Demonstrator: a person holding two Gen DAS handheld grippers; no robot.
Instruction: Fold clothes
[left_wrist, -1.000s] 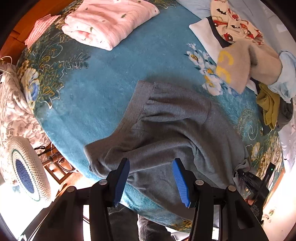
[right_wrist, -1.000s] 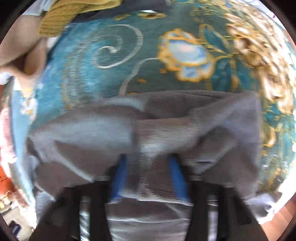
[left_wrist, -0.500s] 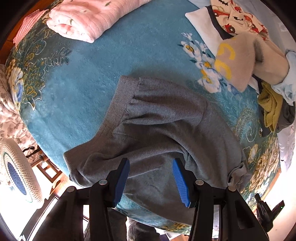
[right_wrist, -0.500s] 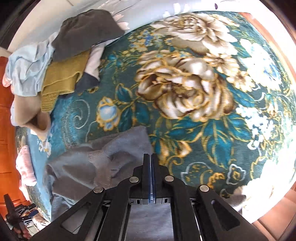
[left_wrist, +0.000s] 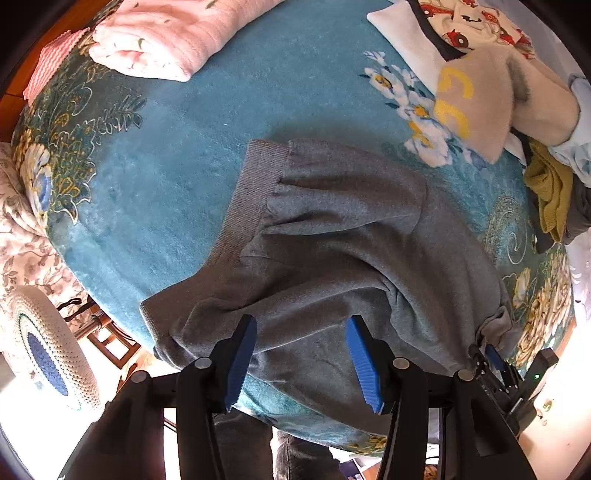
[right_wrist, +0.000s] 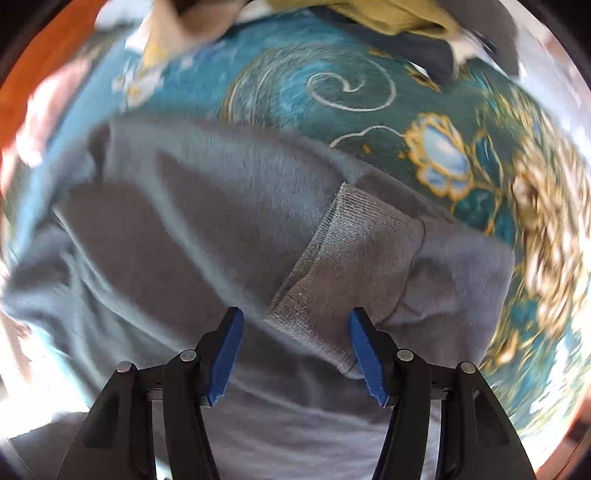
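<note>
A teal floral blanket (left_wrist: 177, 177) covers the bed; the grey sweater (left_wrist: 343, 236) lies rumpled at its near edge. Both grippers, left (left_wrist: 301, 354) and right (right_wrist: 295, 356), gape empty. Pinch the ribbed cuff (right_wrist: 354, 254) squarely before folding.

left gripper (left_wrist: 301, 356): black frame, silver screws, ribbed blue pads (left_wrist: 364, 363) | right gripper (right_wrist: 295, 356): same build | person: dark grey trousers (left_wrist: 295, 458) in the left wrist view
</note>
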